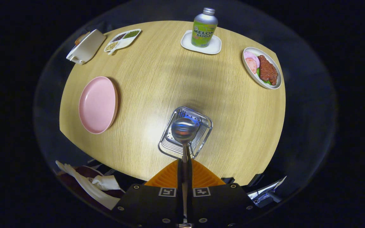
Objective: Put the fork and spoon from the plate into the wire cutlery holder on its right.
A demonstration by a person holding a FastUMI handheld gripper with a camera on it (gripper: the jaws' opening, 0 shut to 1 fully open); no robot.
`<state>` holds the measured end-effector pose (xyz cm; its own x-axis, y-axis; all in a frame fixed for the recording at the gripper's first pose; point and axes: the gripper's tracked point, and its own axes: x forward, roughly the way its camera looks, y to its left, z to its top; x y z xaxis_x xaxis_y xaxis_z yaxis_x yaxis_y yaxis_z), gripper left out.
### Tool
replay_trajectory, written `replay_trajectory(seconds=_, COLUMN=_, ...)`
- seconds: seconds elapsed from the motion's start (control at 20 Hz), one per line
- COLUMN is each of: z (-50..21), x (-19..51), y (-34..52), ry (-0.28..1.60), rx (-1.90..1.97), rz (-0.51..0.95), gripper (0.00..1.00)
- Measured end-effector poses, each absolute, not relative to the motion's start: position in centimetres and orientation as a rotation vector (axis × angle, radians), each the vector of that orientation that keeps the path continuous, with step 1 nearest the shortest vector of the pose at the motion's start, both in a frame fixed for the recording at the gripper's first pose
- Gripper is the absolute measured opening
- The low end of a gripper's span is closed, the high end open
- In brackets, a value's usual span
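Observation:
My gripper [184, 164] is shut on the handle of a metal spoon [184, 129], whose bowl points away from the fingers. The spoon's bowl hangs right over the wire cutlery holder [169, 148], which stands on the wooden table just ahead of the fingers. A fork's tines [181, 113] show inside the holder, behind the spoon bowl. The pink plate [98, 104] lies to the left of the holder with nothing on it.
Across the table stand a green soda bottle [204, 28] on a white coaster [215, 47], a white plate of meat and ham [255, 77] to the right, a divided dish of beans [123, 40] and a white box [86, 47] at the far left. White cloth [84, 183] lies below the near table edge.

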<state>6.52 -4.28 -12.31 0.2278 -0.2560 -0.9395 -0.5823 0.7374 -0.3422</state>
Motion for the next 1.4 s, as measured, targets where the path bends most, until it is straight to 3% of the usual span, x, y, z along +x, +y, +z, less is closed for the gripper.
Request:
replay_trajectory(seconds=0.15, z=-12.9, x=7.4, y=-4.0, ry=1.354, rx=-0.778, rz=0.256, gripper=0.06)
replay_trajectory(seconds=0.3, z=-12.8, x=8.4, y=-3.0, ry=1.306, rx=-0.744, rz=0.283, gripper=0.13)
replay_trajectory(seconds=0.55, z=-10.1, x=9.5, y=-1.7, ry=1.14, rx=-0.623, rz=0.284, gripper=1.0)
replay_trajectory(seconds=0.85, z=0.1, x=11.2, y=2.3, ry=0.657, rx=-0.399, rz=0.28, gripper=1.0)
replay_trajectory(seconds=1.1, z=10.1, x=8.0, y=4.8, ry=0.278, rx=-0.207, rz=0.322, gripper=1.0)
replay_trajectory(seconds=1.4, z=15.6, x=4.0, y=2.2, ry=-0.048, rx=-0.157, rz=0.227, gripper=1.0)
